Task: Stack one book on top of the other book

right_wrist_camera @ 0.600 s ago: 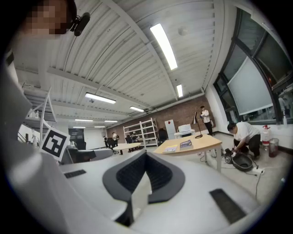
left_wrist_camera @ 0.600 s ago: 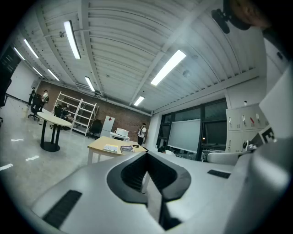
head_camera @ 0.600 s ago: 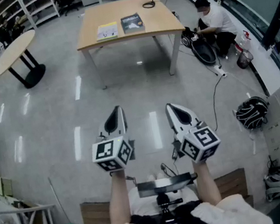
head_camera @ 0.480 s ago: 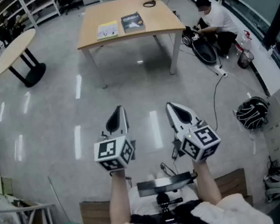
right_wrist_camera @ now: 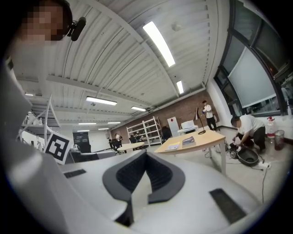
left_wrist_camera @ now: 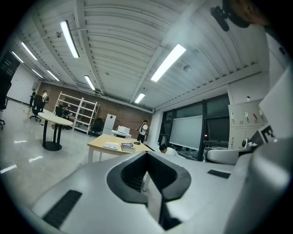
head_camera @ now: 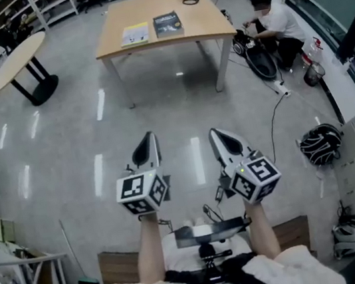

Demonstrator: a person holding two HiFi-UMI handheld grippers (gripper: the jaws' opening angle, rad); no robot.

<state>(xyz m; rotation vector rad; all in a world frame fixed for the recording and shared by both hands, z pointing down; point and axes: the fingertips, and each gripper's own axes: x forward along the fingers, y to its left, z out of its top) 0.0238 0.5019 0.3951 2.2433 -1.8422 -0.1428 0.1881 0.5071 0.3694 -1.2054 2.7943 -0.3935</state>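
Two books lie side by side on the far wooden table (head_camera: 154,41): a light yellow-white book (head_camera: 135,35) on the left and a dark book (head_camera: 167,25) on the right. Both also show small in the left gripper view, the light book (left_wrist_camera: 111,146) and the dark book (left_wrist_camera: 127,146), and in the right gripper view, the light book (right_wrist_camera: 173,146) and the dark book (right_wrist_camera: 188,141). My left gripper (head_camera: 149,140) and right gripper (head_camera: 217,134) are held level over the floor, far short of the table. Both are shut with nothing between their jaws.
A person (head_camera: 275,20) crouches right of the table by a dark bag (head_camera: 258,60), with a cable (head_camera: 275,121) trailing over the floor. A round table (head_camera: 15,60) stands at the left. A black helmet (head_camera: 319,142) lies by cabinets at the right. Shelving lines the far wall.
The view has shifted slightly toward the table; the table and books sit a little higher in the head view. Both grippers hold the same pose, still shut.
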